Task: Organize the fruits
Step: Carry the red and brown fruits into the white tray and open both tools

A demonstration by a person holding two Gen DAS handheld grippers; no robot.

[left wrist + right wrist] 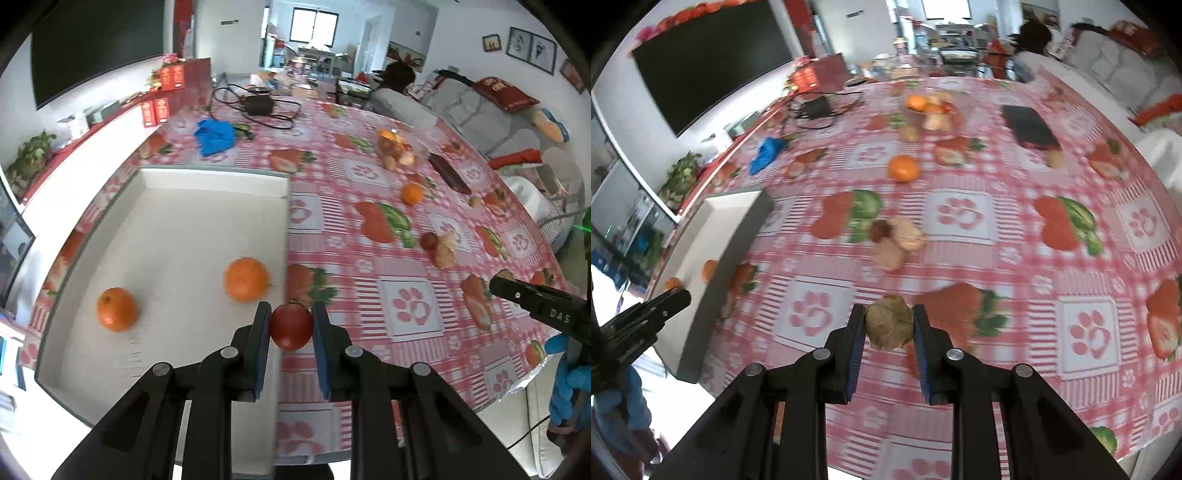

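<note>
Keep left gripper point(291, 325) fingers clamped on tomato point(291, 326), right gripper point(889, 326) on brown fruit point(889, 325); release w/ both inside white tray point(207, 184).

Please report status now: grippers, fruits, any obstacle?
Left gripper shut on round red tomato. Right gripper shut on brown knobbly lump. No obstacle seen.

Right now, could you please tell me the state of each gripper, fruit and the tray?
Left gripper: shut on small red round fruit.
Right gripper: shut on brown knobbly lump.
White rectangular tray: holds two round oranges.
Loose orange: resting on checked tablecloth.
</note>
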